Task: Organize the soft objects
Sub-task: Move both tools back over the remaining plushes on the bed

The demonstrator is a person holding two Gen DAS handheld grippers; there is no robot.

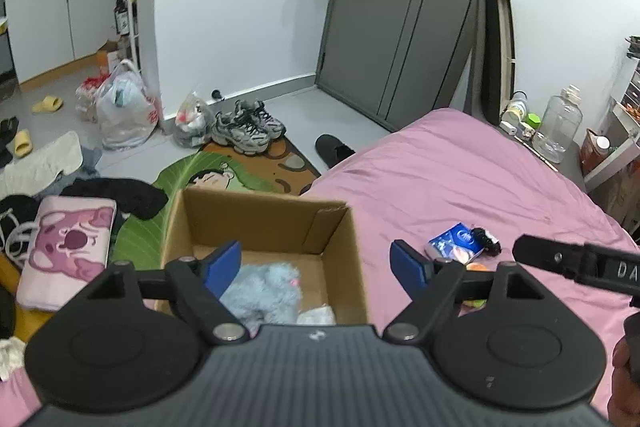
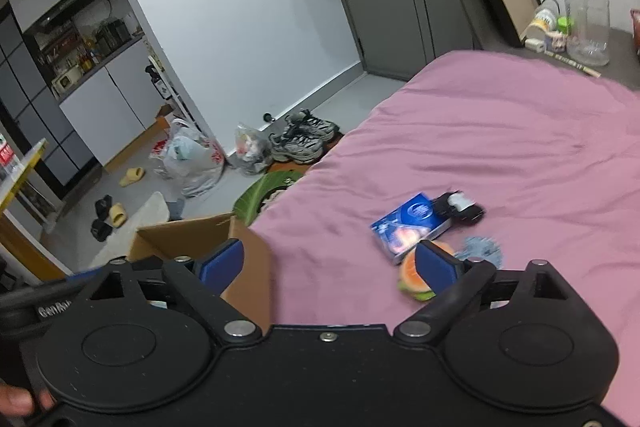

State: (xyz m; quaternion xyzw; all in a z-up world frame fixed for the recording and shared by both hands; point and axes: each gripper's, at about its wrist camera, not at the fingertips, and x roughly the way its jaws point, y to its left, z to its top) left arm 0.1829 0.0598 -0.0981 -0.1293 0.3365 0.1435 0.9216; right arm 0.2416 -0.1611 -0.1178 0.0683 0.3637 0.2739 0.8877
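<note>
Both grippers gape empty: the right gripper sits nearest the burger toy, just ahead-right; the left gripper hovers over the box.

White letters "DA" show on the right gripper body — the rest runs out of view. "GenAu", cut off, stands on the left gripper — nothing else legible.

A plain brown cardboard box holds a pale blue fluffy toy on a pink sheet, beside a dark blue starry packet, an orange-and-green burger plush and blue-padded black grippers.
</note>
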